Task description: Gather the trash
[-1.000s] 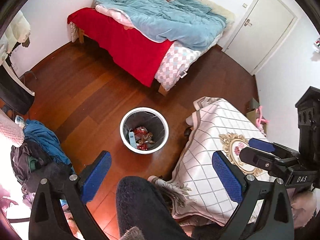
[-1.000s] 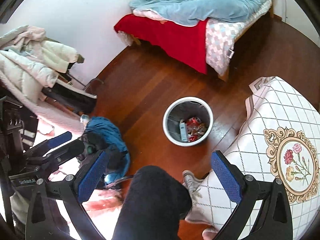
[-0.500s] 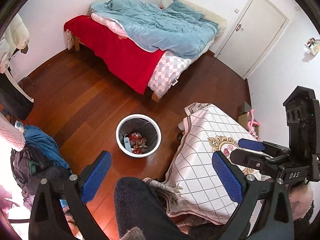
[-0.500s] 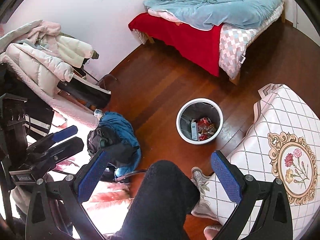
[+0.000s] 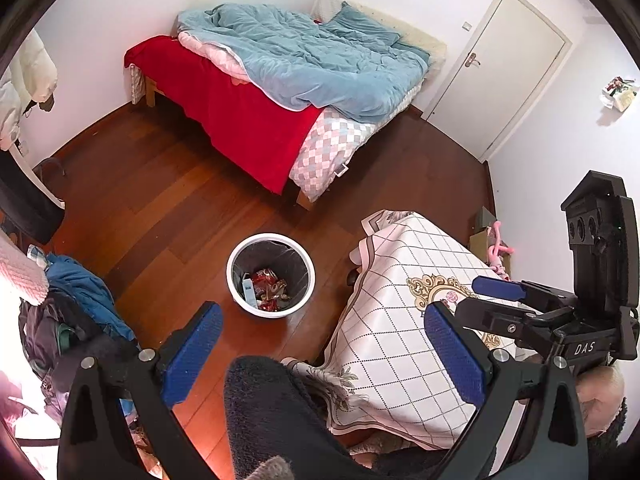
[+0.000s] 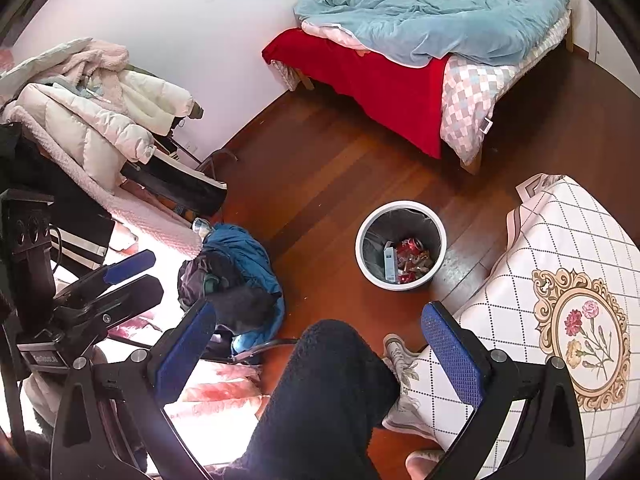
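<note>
bedroom with a dark red wood floor [image 5: 160,208]. bed [image 5: 280,92] against the far wall carried a red cover and a blue duvet, white door [image 5: 496,68] to its right. table [image 5: 404,320] under a white grid cloth with a floral medallion stood at the right. clothes pile [image 6: 236,276] lay on the floor at the left, coats [image 6: 92,108] heaped behind it. white bin [image 5: 271,275] with a dark liner stood on the floor between the table and the clothes pile; the trash [image 5: 269,288] was inside it, red wrappers plus a small pale box. left hand-held gripper [image 5: 320,354] and right hand-held gripper [image 6: 316,356] both had fingers spread wide, nothing between them. vs 1.0 s ago: both cameras had risen and pulled back, bin looked smaller, more wall and door in view; trash stayed in the bin. person's dark leg blocked the bottom centre of both views. wrapper labels were unreadable, left edge was blown out by glare.
</note>
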Demonstrator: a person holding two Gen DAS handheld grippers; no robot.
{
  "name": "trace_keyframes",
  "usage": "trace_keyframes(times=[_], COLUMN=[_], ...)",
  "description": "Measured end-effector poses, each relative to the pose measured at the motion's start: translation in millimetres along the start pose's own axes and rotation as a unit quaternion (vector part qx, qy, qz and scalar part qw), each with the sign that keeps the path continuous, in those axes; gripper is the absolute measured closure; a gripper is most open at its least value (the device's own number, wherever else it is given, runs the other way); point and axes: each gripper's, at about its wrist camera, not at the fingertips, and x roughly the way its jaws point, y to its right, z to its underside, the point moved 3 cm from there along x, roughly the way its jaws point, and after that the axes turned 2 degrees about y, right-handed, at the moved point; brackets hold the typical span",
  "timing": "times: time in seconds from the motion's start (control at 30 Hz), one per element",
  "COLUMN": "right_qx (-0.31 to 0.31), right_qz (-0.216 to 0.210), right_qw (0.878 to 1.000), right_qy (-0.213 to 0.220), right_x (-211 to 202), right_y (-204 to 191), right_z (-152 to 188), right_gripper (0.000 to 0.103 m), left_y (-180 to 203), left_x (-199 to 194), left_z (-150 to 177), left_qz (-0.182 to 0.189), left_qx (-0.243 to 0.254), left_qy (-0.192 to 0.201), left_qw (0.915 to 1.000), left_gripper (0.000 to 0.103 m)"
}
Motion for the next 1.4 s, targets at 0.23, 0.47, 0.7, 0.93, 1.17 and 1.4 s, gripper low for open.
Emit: trace_keyframes(times=[0.23, 0.47, 0.7, 0.93, 1.17, 1.4], right_qx=[-0.003, -0.004, -0.006, -0.008, -0.007, -0.015], right_qz=[0.007, 0.01, 0.012, 0.012, 0.012, 0.01], right_qw=[1.0, 1.0, 1.0, 1.0, 1.0, 1.0], right_qy=[-0.001, -0.003, -0.003, -0.006, -0.006, -0.007], right_x=[-2.3, -1.9, -2.5, -2.4, -1.7, -0.4], right_y=[0.3, 0.9, 0.8, -0.5, -0.4, -5.0], right_z=[-0.3, 0.3, 0.3, -0.2, 0.0, -0.4], right_gripper=[0.0, 0.0, 0.0, 0.0, 0.0, 0.0], left_y=[0.8, -1.2, -2.9, -1.1, -0.5, -1.0], left_x=[0.2, 0.6, -0.7, -0.6, -1.6, -3.3], left_z=[1.3, 0.6, 2.2, 3.3, 4.1, 4.4], left_qz=[-0.002, -0.006, -0.006, -0.004, -0.002, -0.002], left_qx=[-0.005, -0.01, -0.012, -0.01, -0.012, -0.013], left_qy=[-0.002, 0.0, 0.0, 0.001, 0.001, 0.002], left_qw=[1.0, 0.9999, 0.9999, 0.9999, 0.9999, 0.9999], left_gripper=[0.0, 0.0, 0.0, 0.0, 0.0, 0.0])
